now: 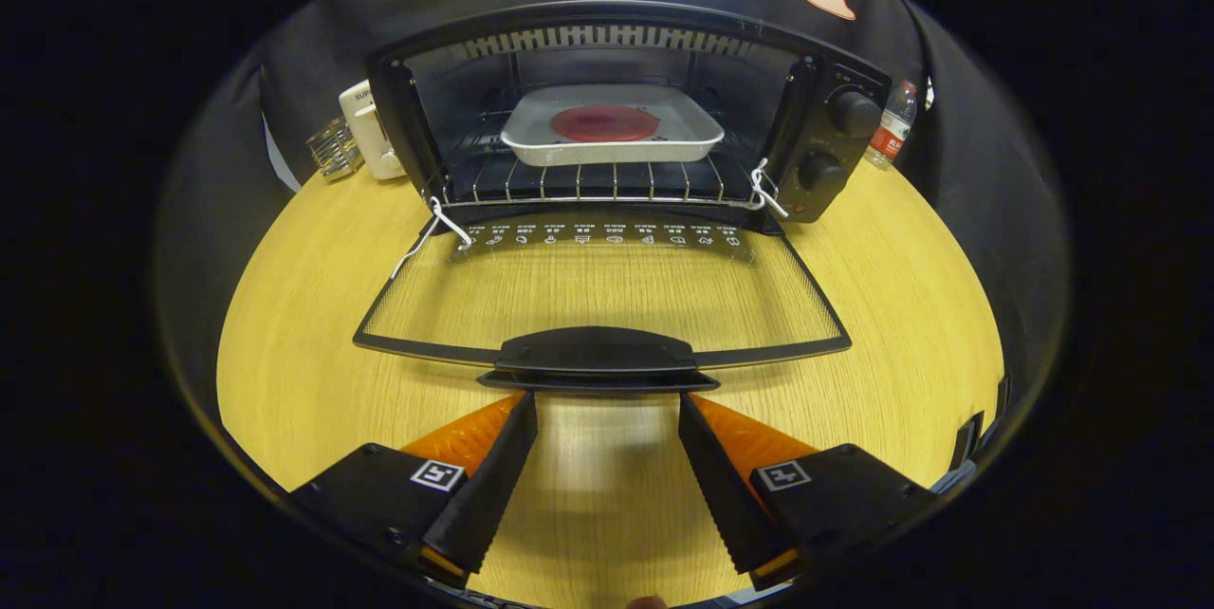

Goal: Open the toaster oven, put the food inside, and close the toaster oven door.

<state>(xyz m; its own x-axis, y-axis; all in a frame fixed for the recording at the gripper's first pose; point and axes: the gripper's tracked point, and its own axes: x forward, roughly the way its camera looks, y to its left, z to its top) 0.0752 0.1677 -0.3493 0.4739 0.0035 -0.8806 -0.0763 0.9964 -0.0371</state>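
A black toaster oven (835,144) stands at the back of the wooden table with its glass door (607,291) folded down flat toward me. Inside, on the wire rack (607,182), sits a grey tray (692,130) holding a round red piece of food (604,123). The door's black handle (596,355) lies just ahead of my fingertips. My gripper (607,400) is open, its two black fingers (493,476) spread wide with bare table between them, low over the tabletop and level with the handle's underside.
A white appliance (370,130) and a small clear rack (334,151) stand left of the oven. A plastic bottle (892,127) stands to its right. The wooden table (303,324) stretches on both sides of the open door.
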